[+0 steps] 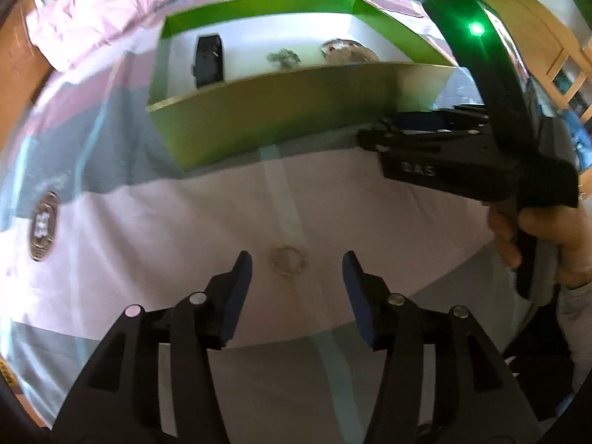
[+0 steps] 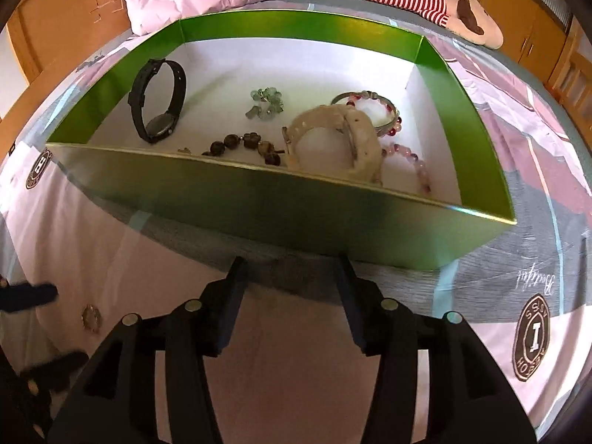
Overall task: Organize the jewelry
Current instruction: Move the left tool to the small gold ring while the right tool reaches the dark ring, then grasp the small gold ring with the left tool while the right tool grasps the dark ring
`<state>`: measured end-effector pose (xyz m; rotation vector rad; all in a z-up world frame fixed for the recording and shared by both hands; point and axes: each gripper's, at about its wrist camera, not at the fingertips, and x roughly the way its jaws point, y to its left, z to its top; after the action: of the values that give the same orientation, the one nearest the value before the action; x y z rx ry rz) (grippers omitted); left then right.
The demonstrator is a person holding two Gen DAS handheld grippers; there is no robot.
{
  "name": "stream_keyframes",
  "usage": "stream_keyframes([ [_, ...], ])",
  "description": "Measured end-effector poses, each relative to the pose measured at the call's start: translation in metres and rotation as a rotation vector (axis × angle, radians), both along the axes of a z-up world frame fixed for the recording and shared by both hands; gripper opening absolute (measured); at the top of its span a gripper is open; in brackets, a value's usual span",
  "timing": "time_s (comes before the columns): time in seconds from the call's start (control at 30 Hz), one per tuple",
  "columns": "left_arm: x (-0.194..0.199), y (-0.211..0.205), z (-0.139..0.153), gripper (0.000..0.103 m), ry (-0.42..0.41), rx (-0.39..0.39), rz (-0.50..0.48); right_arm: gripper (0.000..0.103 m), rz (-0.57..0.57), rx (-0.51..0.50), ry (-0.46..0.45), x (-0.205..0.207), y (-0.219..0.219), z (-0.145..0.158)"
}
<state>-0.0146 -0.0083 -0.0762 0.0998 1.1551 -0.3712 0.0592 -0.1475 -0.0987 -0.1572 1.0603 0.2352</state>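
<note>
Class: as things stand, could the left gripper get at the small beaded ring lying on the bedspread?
Probably yes. The left gripper is open, the beaded ring lies on the bedspread just ahead between its fingers, and nothing blocks it.

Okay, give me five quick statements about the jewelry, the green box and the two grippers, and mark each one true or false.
1. The black watch lies inside the green box. True.
2. A small ring lies on the bedspread outside the box. True.
3. The left gripper is clamped on the ring. False: its fingers stand apart on either side of it, not touching.
4. The right gripper holds a bracelet. False: nothing is between its fingers.
5. The box is empty. False: it holds watches and beaded bracelets.
</note>
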Motion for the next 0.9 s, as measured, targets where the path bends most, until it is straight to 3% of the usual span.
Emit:
stream_keyframes([
  [0.07,0.001,0.001,-0.003,0.05,0.019,-0.023,0.0,0.024,0.024,-0.006,0.011,-0.001,0.003,0.001],
  [0.1,0.001,0.002,-0.004,0.049,0.023,-0.024,-0.002,0.021,0.032,-0.014,0.022,-0.003,0.004,0.002],
  [0.27,0.003,0.0,-0.011,0.038,0.025,-0.028,0.003,0.021,0.044,-0.023,0.057,-0.015,0.001,0.003],
  [0.37,0.004,-0.005,-0.014,0.038,0.014,-0.001,-0.005,0.021,0.054,-0.026,0.059,-0.015,0.001,0.003],
  [0.63,0.01,-0.012,-0.019,0.046,0.021,0.013,0.008,0.051,0.052,-0.026,0.055,-0.023,-0.007,0.006],
  [0.9,0.015,-0.012,-0.02,0.049,0.011,0.011,0.012,0.049,0.053,-0.031,0.044,-0.017,-0.003,0.001],
])
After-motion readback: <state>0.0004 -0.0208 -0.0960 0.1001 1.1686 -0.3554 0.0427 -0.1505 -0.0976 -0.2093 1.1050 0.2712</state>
